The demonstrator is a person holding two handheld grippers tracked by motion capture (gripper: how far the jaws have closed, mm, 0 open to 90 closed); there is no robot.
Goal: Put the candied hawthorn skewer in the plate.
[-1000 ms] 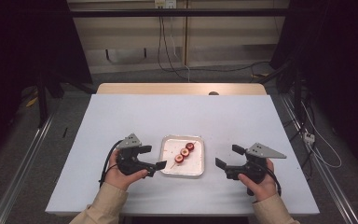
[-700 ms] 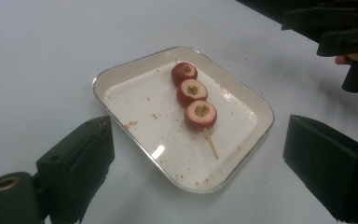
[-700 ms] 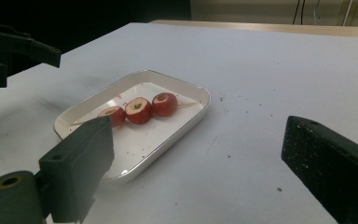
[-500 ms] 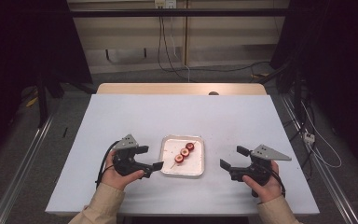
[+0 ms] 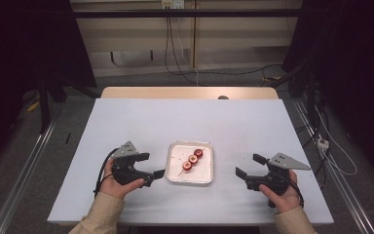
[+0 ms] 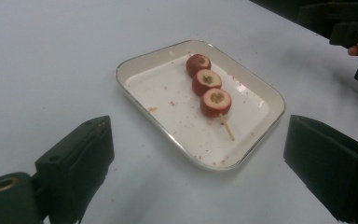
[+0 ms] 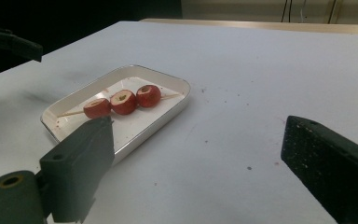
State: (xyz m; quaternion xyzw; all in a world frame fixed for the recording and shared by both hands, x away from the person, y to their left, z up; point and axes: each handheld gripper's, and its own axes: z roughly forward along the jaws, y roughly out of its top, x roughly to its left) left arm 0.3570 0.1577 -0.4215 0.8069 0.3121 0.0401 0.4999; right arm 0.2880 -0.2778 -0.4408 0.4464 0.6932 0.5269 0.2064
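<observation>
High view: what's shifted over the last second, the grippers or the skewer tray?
Both grippers drew back from the tray toward the person's edge of the table: the left gripper a little, the right gripper farther, outward to its own side. Both stay open and empty; nothing was gripped or released. The skewer of three red pieces lies in the tray as before, and the tray has not moved.

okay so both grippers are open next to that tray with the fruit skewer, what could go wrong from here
The skewer lies flat in the tray, so jaws closing on its thin bare stick might slip off or snap it. The left gripper sits close to the shallow tray's rim and could nudge it across the smooth table.
</observation>
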